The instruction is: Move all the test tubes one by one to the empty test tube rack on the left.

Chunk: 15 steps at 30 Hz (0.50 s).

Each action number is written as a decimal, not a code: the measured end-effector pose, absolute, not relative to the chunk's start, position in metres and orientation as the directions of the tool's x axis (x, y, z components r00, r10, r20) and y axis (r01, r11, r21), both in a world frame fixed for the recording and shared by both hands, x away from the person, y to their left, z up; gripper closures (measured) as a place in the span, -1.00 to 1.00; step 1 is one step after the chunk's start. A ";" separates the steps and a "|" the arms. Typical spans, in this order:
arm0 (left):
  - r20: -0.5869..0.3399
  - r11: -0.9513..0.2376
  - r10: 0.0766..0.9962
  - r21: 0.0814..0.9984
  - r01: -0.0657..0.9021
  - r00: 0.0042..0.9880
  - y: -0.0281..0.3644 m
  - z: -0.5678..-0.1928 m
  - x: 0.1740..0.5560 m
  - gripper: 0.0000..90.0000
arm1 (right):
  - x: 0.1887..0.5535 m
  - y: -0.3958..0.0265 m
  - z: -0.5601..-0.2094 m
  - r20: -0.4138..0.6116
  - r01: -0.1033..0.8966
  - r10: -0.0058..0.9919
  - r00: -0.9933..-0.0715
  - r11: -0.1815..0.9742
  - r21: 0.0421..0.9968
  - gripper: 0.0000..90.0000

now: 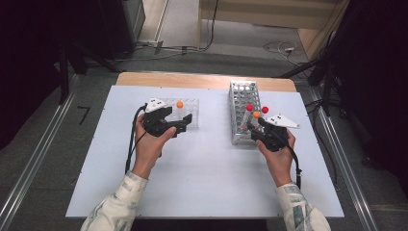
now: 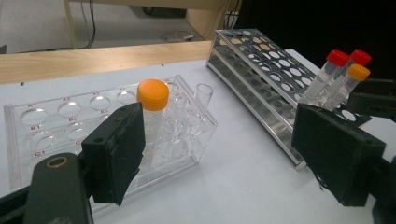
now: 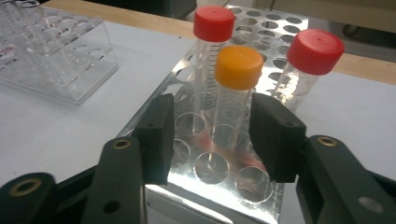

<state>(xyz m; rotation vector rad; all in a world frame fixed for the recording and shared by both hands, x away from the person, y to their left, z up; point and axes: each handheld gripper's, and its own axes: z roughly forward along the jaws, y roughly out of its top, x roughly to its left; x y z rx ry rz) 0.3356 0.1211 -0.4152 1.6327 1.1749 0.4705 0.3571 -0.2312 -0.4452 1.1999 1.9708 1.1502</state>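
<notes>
The right gripper has its jaws partly closed around the orange-capped tube standing in the metal rack. Each pad sits just beside the tube's clear wall with a sliver of gap showing, so the tube is bracketed but not yet pinched. That tube stands at the near end of the rack, right of the table's middle, with two red-capped tubes close behind it.

The left gripper stands wide open and holds nothing. Just beyond its left pad, a second orange-capped tube stands in the clear plastic rack on the left of the table.

The tube looks like thin, rigid, clear plastic with a screw cap: probably light, smooth and a bit slippery, and likely to tilt in its hole if pushed sideways. A hold on the wall just under the cap looks best, with a straight lift.

Count: two orange-capped tubes, two red-capped tubes, one uncapped clear tube in the plastic rack, two racks.
</notes>
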 end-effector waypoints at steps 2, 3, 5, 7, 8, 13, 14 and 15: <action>-0.239 0.006 0.862 0.886 0.463 0.447 0.121 -0.416 0.336 -0.62 | 0.360 -0.232 -0.447 -0.020 0.423 0.898 -0.439 0.226 0.877 0.20; -0.241 0.008 0.861 0.886 0.464 0.447 0.120 -0.416 0.336 -0.63 | 0.361 -0.232 -0.447 -0.017 0.427 0.898 -0.440 0.226 0.876 0.23; -0.245 0.009 0.860 0.885 0.466 0.448 0.120 -0.416 0.336 -0.65 | 0.363 -0.231 -0.450 -0.019 0.431 0.900 -0.435 0.227 0.873 0.29; -0.248 0.011 0.859 0.883 0.468 0.448 0.120 -0.416 0.336 -0.66 | 0.365 -0.231 -0.451 -0.019 0.435 0.903 -0.429 0.225 0.872 0.36; -0.249 0.011 0.858 0.883 0.470 0.449 0.120 -0.416 0.336 -0.66 | 0.366 -0.231 -0.452 -0.017 0.433 0.903 -0.428 0.222 0.874 0.41; -0.246 0.008 0.861 0.882 0.470 0.446 0.121 -0.417 0.336 -0.68 | 0.368 -0.231 -0.452 -0.016 0.431 0.905 -0.426 0.218 0.875 0.57; -0.246 0.008 0.860 0.882 0.471 0.446 0.121 -0.417 0.336 -0.68 | 0.368 -0.231 -0.452 -0.017 0.431 0.904 -0.426 0.220 0.875 0.58; -0.247 0.008 0.860 0.882 0.472 0.447 0.121 -0.418 0.336 -0.68 | 0.368 -0.231 -0.451 -0.017 0.427 0.903 -0.429 0.220 0.877 0.58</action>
